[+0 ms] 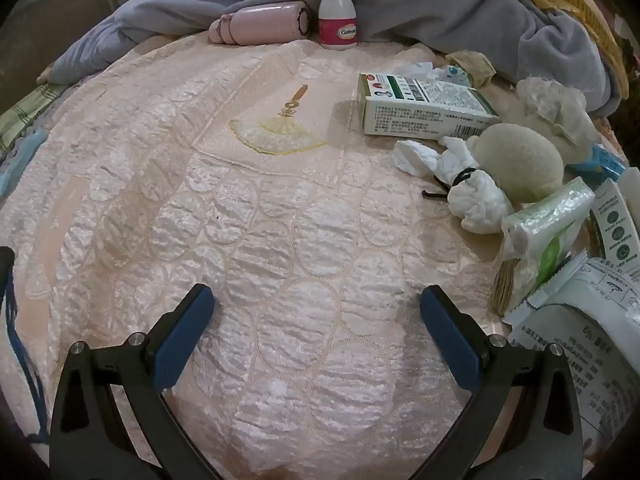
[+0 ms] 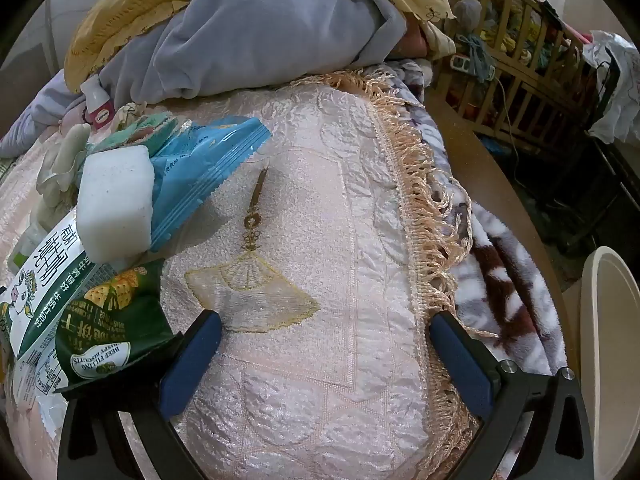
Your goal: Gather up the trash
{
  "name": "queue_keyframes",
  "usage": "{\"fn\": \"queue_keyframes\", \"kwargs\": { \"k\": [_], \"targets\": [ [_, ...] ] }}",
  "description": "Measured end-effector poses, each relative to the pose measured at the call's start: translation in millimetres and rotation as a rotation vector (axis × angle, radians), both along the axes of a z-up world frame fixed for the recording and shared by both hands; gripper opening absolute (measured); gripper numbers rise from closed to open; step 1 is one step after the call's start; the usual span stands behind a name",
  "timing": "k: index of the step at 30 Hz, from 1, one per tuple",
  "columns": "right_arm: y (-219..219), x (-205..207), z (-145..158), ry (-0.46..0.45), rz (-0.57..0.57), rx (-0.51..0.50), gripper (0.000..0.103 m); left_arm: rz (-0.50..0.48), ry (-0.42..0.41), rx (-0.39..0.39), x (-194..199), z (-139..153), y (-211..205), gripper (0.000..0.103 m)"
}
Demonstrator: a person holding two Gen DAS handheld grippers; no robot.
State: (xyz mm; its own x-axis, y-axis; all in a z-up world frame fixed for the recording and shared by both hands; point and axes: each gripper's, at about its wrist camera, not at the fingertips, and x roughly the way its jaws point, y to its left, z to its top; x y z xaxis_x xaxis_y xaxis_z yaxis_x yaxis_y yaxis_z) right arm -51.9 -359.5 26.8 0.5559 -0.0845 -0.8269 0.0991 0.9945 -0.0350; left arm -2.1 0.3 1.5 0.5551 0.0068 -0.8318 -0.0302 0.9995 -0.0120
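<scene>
On the bed, a pale pink quilted bedspread (image 1: 280, 216) with an embroidered fan (image 1: 276, 136) carries the litter, nearly all of it heaped along the right side of the left wrist view.

Going left to right there: a pink flask (image 1: 262, 23) lies on its side at the far edge, touching a grey blanket (image 1: 440, 12), and just beside it a white pill bottle (image 1: 337, 14) with a pink label stands upright. Further right lies a green-and-white carton (image 1: 428, 106), then crumpled white tissues (image 1: 452, 176) with a black hair tie (image 1: 460, 178) around one of them, touching a cream plush ball (image 1: 520, 160). A tissue pack (image 1: 548, 224) leans tilted against white printed wrappers (image 1: 580, 320) at the right edge. The left gripper (image 1: 316, 312) hovers over bare quilt, jaws spread wide and empty, well apart from the pile.

In the right wrist view the trash sits at the left: a white-and-green wrapper (image 2: 40, 280), a dark green biscuit packet (image 2: 108, 328) overlapping it, a white foam block (image 2: 116, 204) resting on a blue snack bag (image 2: 200, 172). The right gripper (image 2: 326, 340) is also wide open, holding nothing; its left finger (image 2: 192, 360) is just beside the biscuit packet. To the right run the bedspread's fringe (image 2: 424, 216), a patterned fleece blanket (image 2: 504, 280) and a wooden crib (image 2: 520, 60).
</scene>
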Motion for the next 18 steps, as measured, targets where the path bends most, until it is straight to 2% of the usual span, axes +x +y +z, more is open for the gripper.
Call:
{"fn": "queue_keyframes", "kwargs": {
  "k": [6, 8, 11, 13, 16, 18],
  "targets": [
    [0, -1, 0, -0.005, 0.000, 0.000, 0.103, -0.019, 0.041, -0.022, -28, 16, 11, 0.103],
    [1, -1, 0, 0.003, 0.001, -0.005, 0.103, -0.027, 0.028, -0.015, -36, 25, 8, 0.103],
    [-2, -2, 6, 0.054, 0.055, 0.044, 0.103, -0.037, -0.009, -0.005, -56, 42, 7, 0.103],
    [-3, -12, 13, 0.057, 0.088, 0.035, 0.103, -0.049, -0.047, -0.012, -68, 59, 9, 0.103],
    [0, -31, 25, 0.012, 0.069, 0.024, 0.103, -0.066, -0.117, -0.015, -88, 83, 6, 0.103],
    [3, -51, 40, -0.033, 0.075, 0.058, 0.103, -0.075, -0.156, -0.023, -100, 97, -1, 0.103]
  ]
}}
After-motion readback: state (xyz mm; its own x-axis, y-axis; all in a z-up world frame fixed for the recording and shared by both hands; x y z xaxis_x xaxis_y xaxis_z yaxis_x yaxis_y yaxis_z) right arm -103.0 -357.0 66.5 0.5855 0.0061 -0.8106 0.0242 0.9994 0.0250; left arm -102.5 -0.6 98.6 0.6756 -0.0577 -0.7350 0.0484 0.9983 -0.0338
